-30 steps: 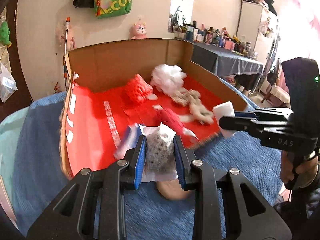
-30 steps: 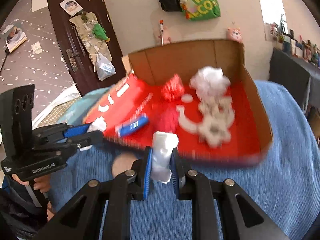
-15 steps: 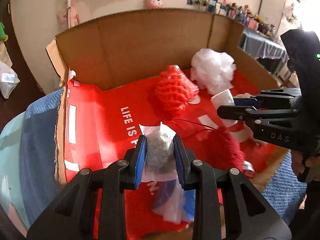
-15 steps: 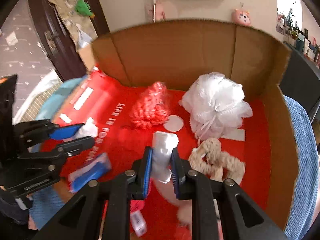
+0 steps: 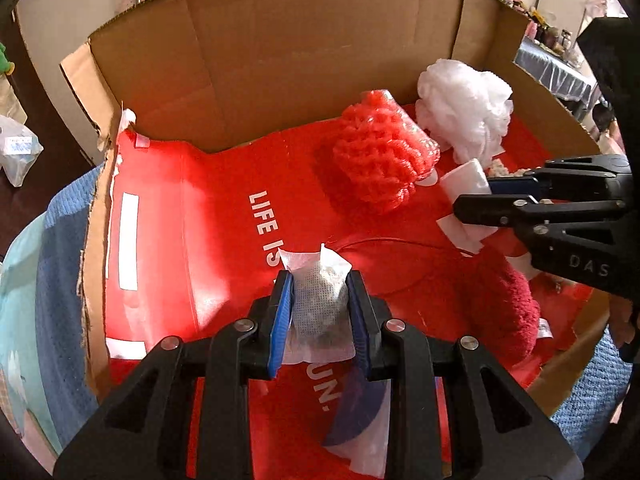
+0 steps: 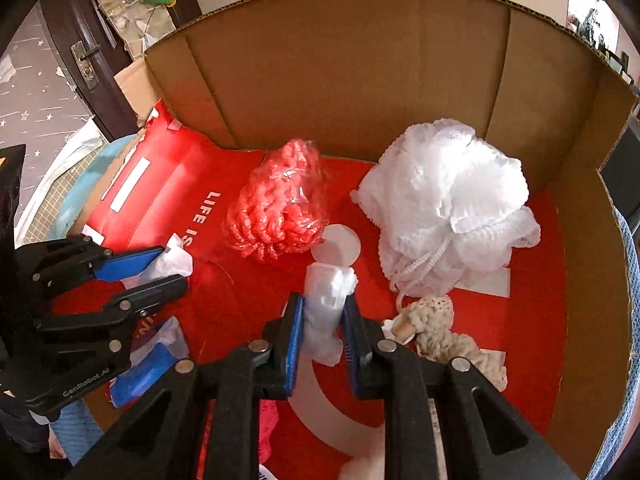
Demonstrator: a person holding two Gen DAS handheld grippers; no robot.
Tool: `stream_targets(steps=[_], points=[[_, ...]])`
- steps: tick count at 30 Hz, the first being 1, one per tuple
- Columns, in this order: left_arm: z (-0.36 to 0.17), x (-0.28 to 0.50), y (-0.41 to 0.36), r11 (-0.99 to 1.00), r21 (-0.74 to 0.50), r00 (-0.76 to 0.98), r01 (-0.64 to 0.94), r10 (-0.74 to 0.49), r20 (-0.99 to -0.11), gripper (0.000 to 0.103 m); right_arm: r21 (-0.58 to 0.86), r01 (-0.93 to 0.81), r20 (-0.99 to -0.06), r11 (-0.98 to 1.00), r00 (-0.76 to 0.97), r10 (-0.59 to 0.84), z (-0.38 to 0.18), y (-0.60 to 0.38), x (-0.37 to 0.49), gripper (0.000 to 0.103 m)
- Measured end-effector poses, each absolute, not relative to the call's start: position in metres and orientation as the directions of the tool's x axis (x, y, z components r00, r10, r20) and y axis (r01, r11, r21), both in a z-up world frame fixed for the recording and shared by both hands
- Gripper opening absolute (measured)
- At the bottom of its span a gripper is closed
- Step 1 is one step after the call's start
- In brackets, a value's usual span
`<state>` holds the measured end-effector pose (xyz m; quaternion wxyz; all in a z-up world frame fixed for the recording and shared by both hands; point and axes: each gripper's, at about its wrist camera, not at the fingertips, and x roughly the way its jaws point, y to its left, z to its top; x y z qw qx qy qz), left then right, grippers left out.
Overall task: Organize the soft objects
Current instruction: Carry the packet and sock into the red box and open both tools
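Note:
My left gripper [image 5: 319, 280] is shut on a grey mesh sachet with white edges [image 5: 318, 304], held over the red floor of the cardboard box [image 5: 280, 60]. My right gripper [image 6: 323, 308] is shut on a white packet in clear wrap [image 6: 326, 308], also over the box floor. Each gripper shows in the other view: the right one [image 5: 476, 196] with its white packet, the left one [image 6: 168, 264] with its sachet. Inside lie a red mesh puff [image 6: 280, 204], a white bath puff [image 6: 448, 208], a beige knitted piece [image 6: 436, 328] and a dark red fluffy cloth [image 5: 492, 304].
A blue and white wrapped item [image 6: 140, 376] lies at the box's near left, and also shows under my left gripper [image 5: 360, 412]. A white round pad [image 6: 340, 240] sits between the puffs. The box stands on a blue blanket [image 5: 60, 280]. Tall box walls [image 6: 360, 60] close the far side and right.
Both grippers moved forward from outside the box's near edge to above its red floor and tilted further down. Each kept its packet.

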<state>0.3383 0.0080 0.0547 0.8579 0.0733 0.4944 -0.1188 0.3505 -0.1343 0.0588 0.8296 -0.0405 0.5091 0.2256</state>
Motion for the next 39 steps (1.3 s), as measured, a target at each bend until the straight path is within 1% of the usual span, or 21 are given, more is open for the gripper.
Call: stream_targets(steps=[9, 19, 25, 27, 28, 29, 32, 34, 38, 39], points=[[0.053, 0.340, 0.011, 0.966, 0.001, 0.484, 0.260, -0.129, -0.866, 0.026, 0.164, -0.414, -0.866, 0.895, 0.374, 0.332, 0.057, -0.132, 0.352, 0.022], [0.052, 0.340, 0.012, 0.966, 0.008, 0.487, 0.259, -0.124, -0.865, 0.027, 0.170, -0.412, -0.868, 0.895, 0.367, 0.334, 0.056, -0.133, 0.352, 0.028], [0.052, 0.338, 0.010, 0.966, 0.019, 0.493, 0.260, -0.115, -0.862, 0.030, 0.173, -0.411, -0.869, 0.895, 0.363, 0.335, 0.056, -0.134, 0.353, 0.030], [0.053, 0.338, 0.011, 0.966, 0.013, 0.493, 0.259, -0.120, -0.862, 0.035, 0.172, -0.411, -0.869, 0.896, 0.364, 0.334, 0.056, -0.134, 0.353, 0.031], [0.053, 0.338, 0.011, 0.966, 0.012, 0.494, 0.258, -0.121, -0.861, 0.049, 0.172, -0.412, -0.870, 0.895, 0.363, 0.334, 0.056, -0.134, 0.354, 0.031], [0.055, 0.337, 0.011, 0.966, 0.012, 0.501, 0.258, -0.123, -0.857, 0.055, 0.173, -0.411, -0.870, 0.895, 0.363, 0.334, 0.055, -0.134, 0.354, 0.032], [0.060, 0.333, 0.011, 0.964, 0.017, 0.522, 0.267, -0.130, -0.843, 0.055, 0.174, -0.409, -0.869, 0.896, 0.364, 0.335, 0.056, -0.134, 0.355, 0.034], [0.063, 0.332, 0.011, 0.964, 0.010, 0.521, 0.267, -0.135, -0.843, 0.055, 0.175, -0.408, -0.868, 0.896, 0.366, 0.336, 0.057, -0.135, 0.355, 0.038], [0.068, 0.329, 0.009, 0.963, 0.010, 0.525, 0.271, -0.139, -0.840, 0.056, 0.168, -0.406, -0.862, 0.898, 0.382, 0.334, 0.061, -0.136, 0.354, 0.042], [0.069, 0.328, 0.010, 0.962, 0.007, 0.527, 0.271, -0.143, -0.838, 0.056, 0.166, -0.406, -0.860, 0.899, 0.386, 0.333, 0.062, -0.137, 0.354, 0.045]])
